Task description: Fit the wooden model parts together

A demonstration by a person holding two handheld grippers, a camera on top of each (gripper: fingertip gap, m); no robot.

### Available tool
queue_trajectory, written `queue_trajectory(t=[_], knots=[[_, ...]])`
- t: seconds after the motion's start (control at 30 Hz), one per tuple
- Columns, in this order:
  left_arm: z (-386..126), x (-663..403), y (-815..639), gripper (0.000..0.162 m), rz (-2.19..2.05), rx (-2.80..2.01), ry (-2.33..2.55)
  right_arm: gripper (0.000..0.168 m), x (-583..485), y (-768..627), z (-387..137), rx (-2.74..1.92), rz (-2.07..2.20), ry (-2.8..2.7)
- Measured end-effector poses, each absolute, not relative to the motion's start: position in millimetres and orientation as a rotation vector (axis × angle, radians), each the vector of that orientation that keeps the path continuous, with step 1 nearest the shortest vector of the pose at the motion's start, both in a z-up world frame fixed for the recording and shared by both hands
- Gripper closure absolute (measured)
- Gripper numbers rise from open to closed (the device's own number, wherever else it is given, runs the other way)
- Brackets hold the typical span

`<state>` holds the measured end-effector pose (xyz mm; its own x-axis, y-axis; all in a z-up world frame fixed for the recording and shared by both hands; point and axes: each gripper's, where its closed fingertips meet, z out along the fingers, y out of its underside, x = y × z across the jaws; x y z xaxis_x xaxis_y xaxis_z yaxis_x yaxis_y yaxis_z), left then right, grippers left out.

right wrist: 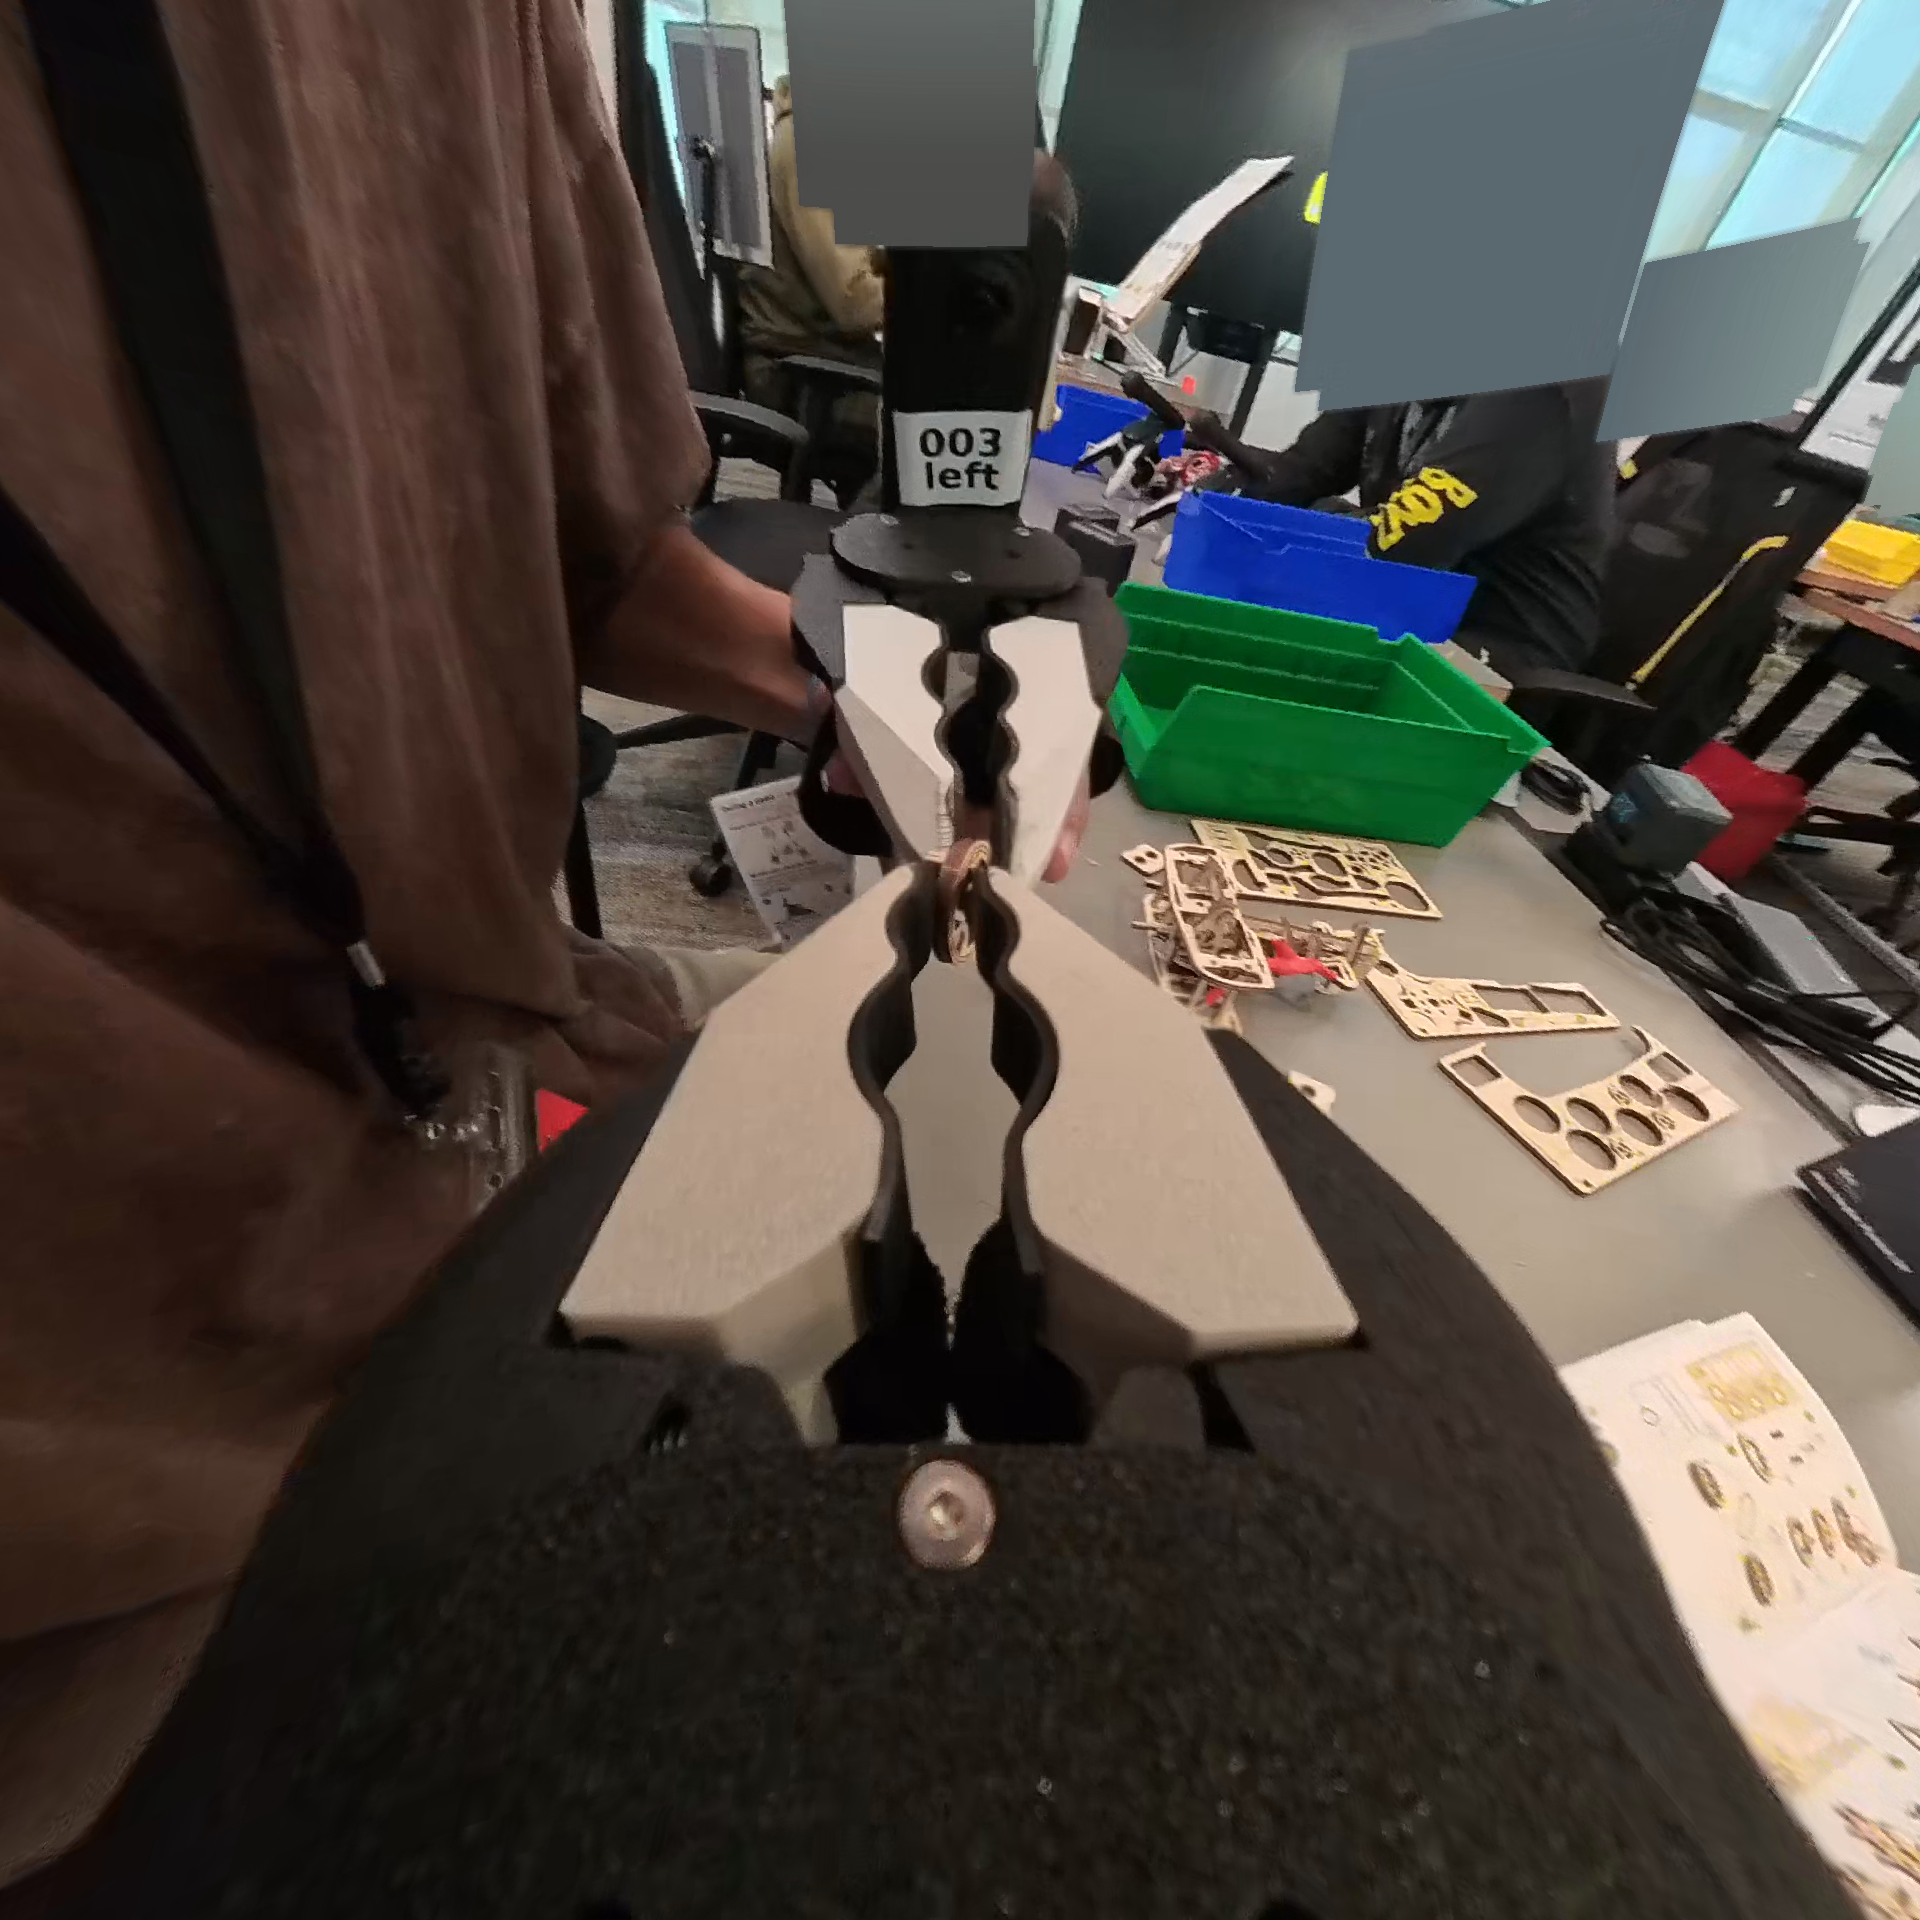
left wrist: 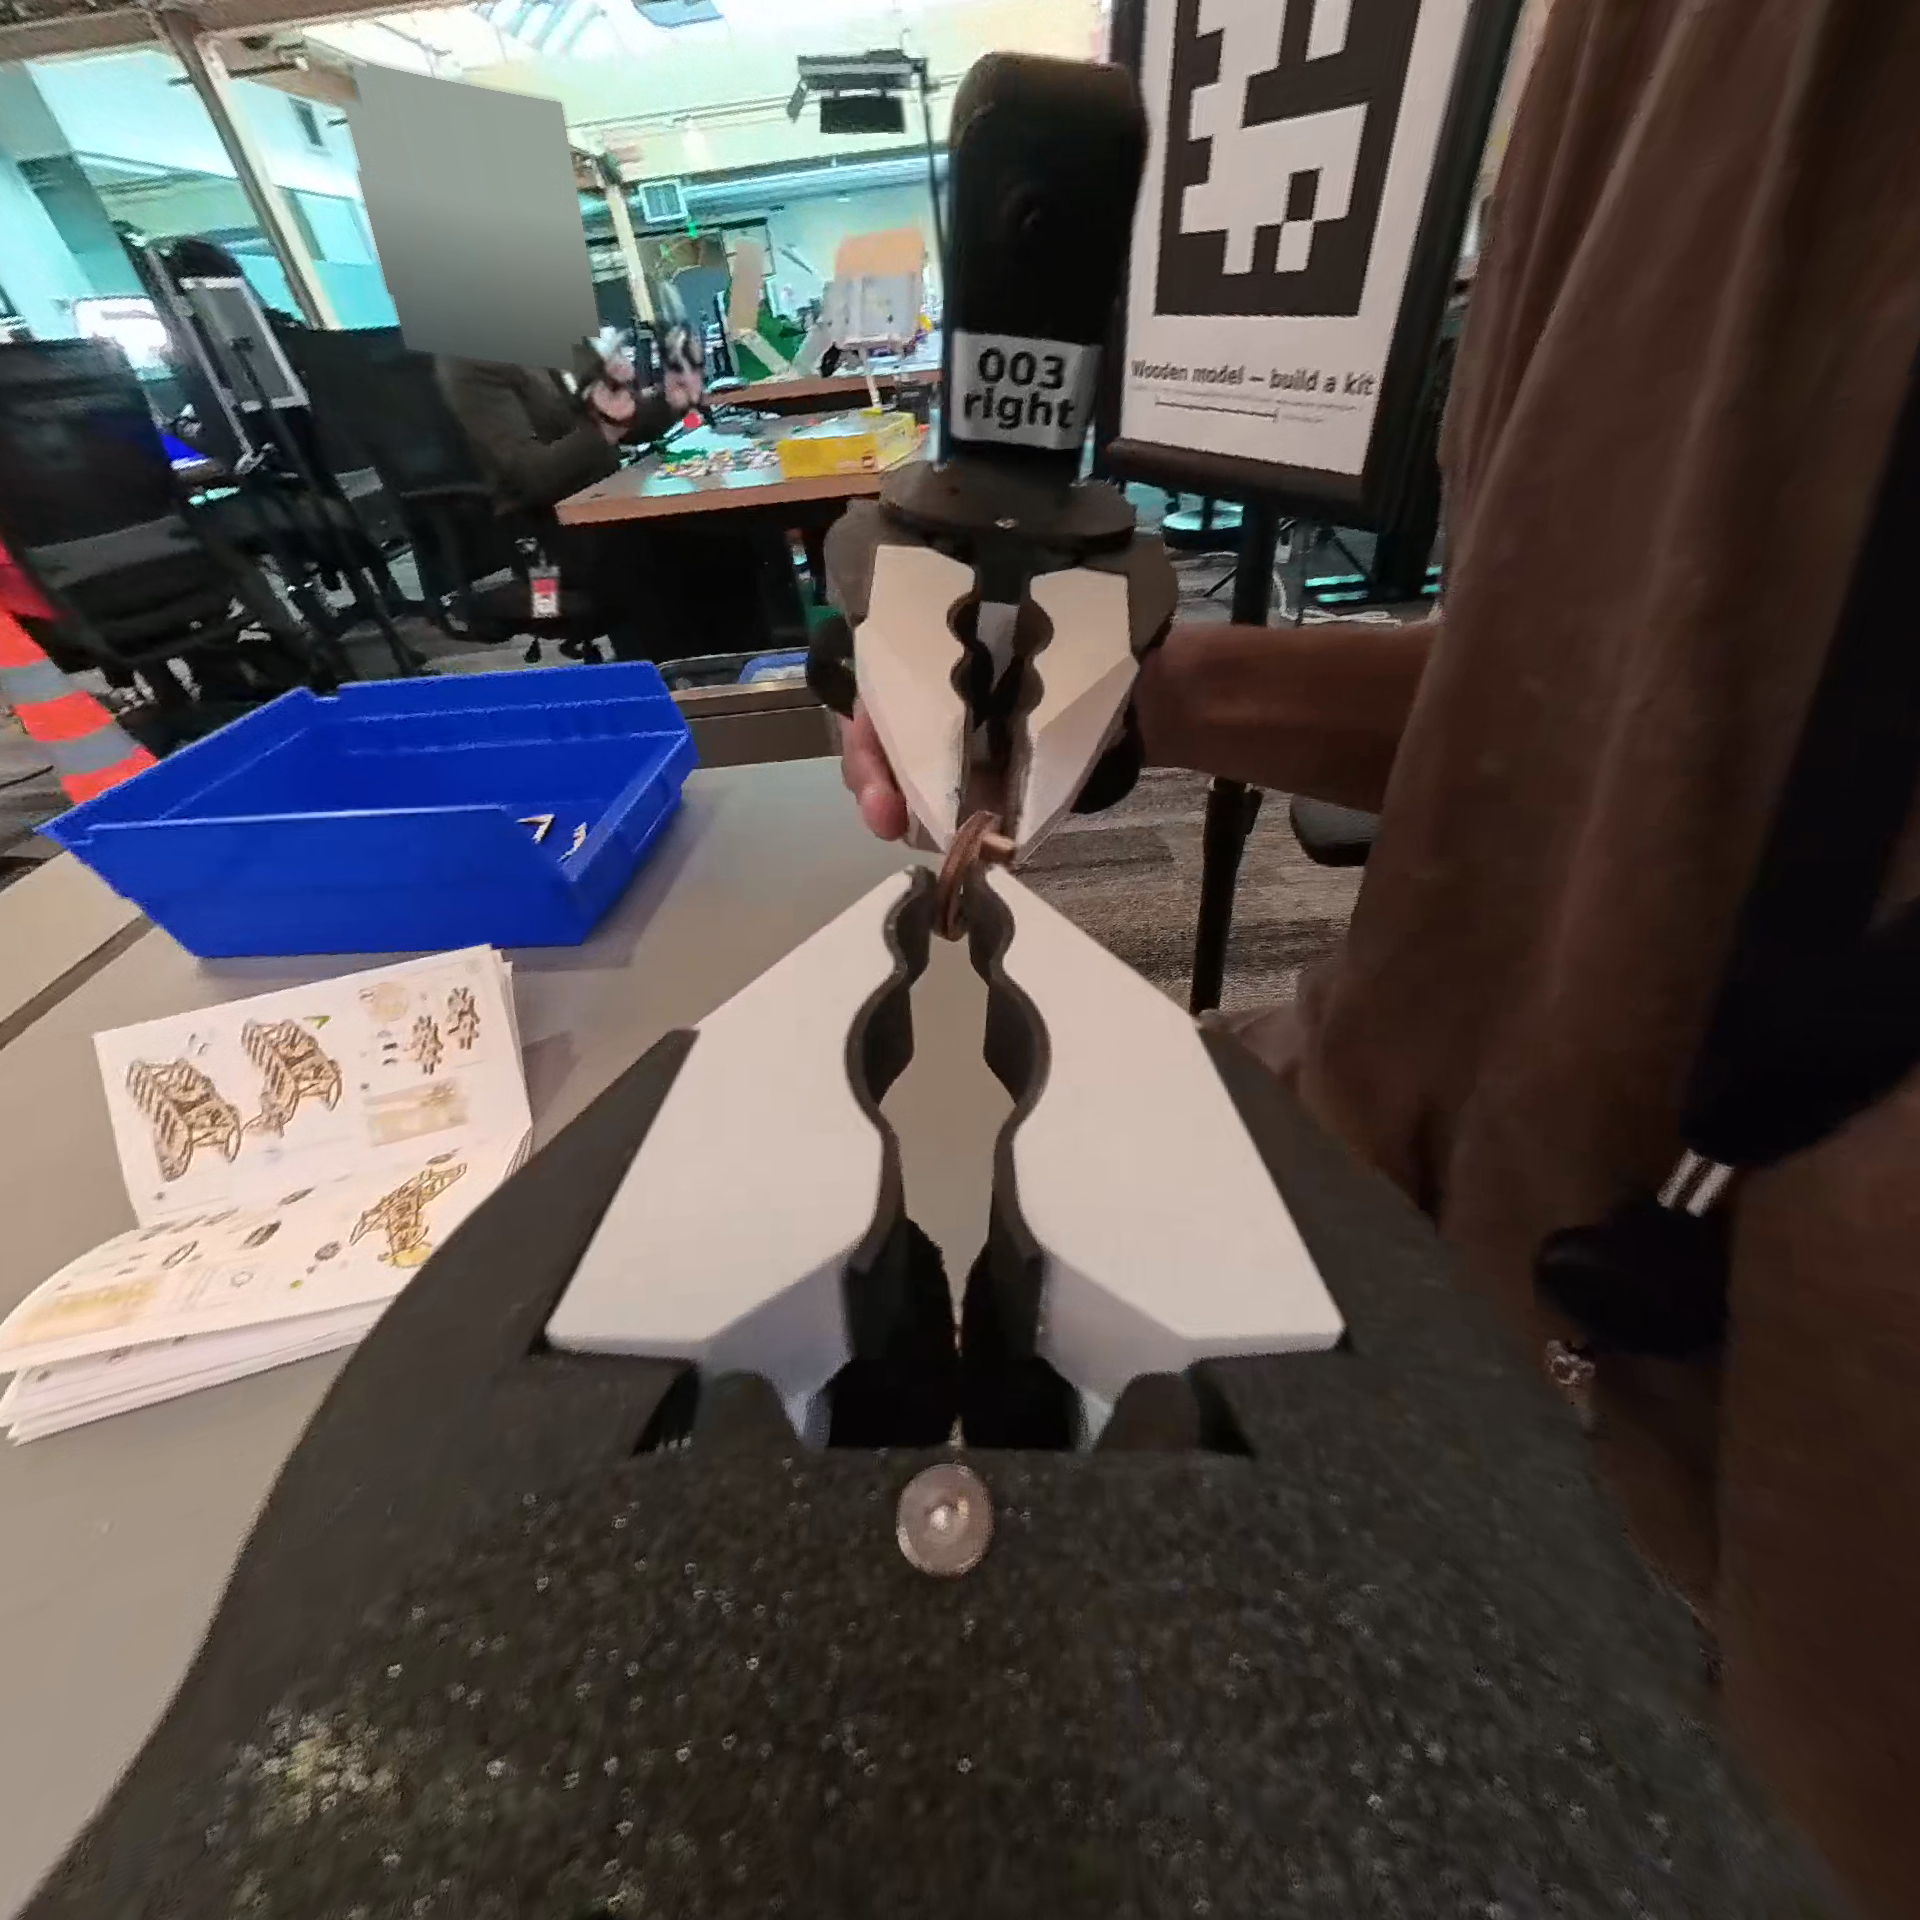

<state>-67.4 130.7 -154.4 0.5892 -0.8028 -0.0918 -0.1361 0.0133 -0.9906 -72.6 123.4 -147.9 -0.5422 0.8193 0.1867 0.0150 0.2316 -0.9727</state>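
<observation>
My two grippers meet tip to tip above the grey table point(left wrist: 758, 842). My left gripper point(left wrist: 951, 896) is shut on a small round wooden part point(left wrist: 948, 914), seen edge-on. Facing it, my right gripper point(left wrist: 984, 831) is shut on a small wooden ring part point(left wrist: 975, 840) with a short peg. The two parts touch or overlap; I cannot tell whether they are joined. In the right wrist view my right gripper point(right wrist: 956, 902) pinches its round wooden part point(right wrist: 954, 930), and the left gripper point(right wrist: 972, 836) holds its part point(right wrist: 972, 858) against it.
A blue bin point(left wrist: 395, 821) and an open instruction booklet point(left wrist: 301, 1122) lie to the left. A green bin point(right wrist: 1309, 727), a part-built wooden model point(right wrist: 1236, 940), punched wooden sheets point(right wrist: 1579, 1112) and cables point(right wrist: 1766, 987) lie to the right. A sign stand point(left wrist: 1247, 239) stands behind. Left and right tips are no more than a few centimetres apart.
</observation>
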Motion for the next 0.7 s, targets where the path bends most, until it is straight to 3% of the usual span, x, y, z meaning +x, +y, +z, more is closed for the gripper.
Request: queue_trajectory(t=[0.27, 0.43, 0.7], knots=[[-143, -62, 118, 0.161, -0.791, -1.449, 0.844, 0.156, -64, 111, -136, -0.776, 1.656, -1.725], [-139, -61, 113, 0.162, -0.901, -1.416, 0.803, 0.164, -63, 111, -132, -0.761, 1.743, -1.671], [-137, -59, 109, 0.162, -1.012, -1.404, 0.78, 0.161, -60, 109, -131, -0.756, 1.89, -1.632]])
